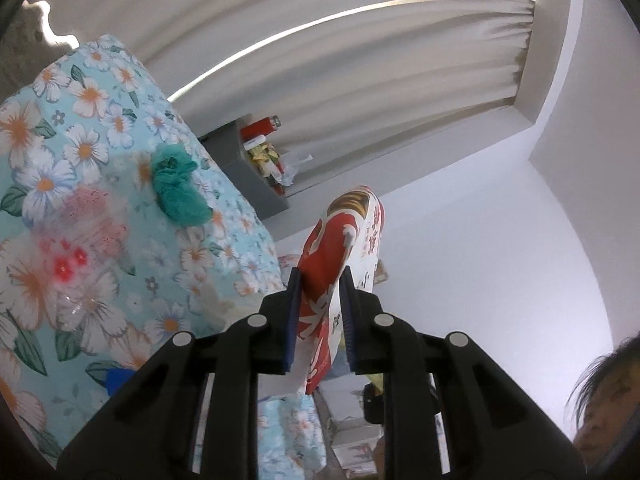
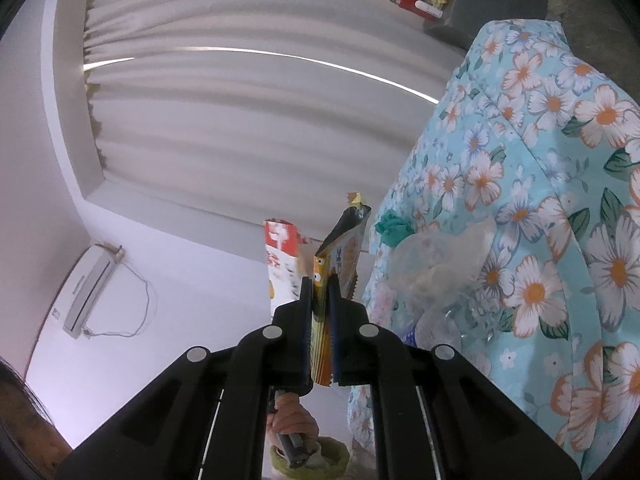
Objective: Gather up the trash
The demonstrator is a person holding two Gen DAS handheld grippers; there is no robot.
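Floral cloth: largest surface in both views, blue with white and orange flowers; whether it covers a desk or a bed cannot be told.
Curtain: pale, pleated, behind everything; both cameras are tilted steeply upward.
Grey bin: beyond the cloth's far edge, with red and yellow wrappers showing in it; judged to be the collection point.
Clear plastic wrapper: crumpled, lying on the cloth, not yet collected. Judged very light, slippery and springy; best pinched at a crumpled fold, not a flat face.
Red-and-white wrapper: held off the cloth, standing up from the left tongs, which are clenched on its lower part. Thin, floppy film, near weightless; hold looks secure.
Orange snack packet: held upright in the right tongs, which are clamped on its lower half, tail poking out beneath. Light and creased, stiff enough to stand.
Teal wad: small, soft, bunched, resting on the cloth near the clear wrapper; material unclear. Judged compressible; grip across its middle.
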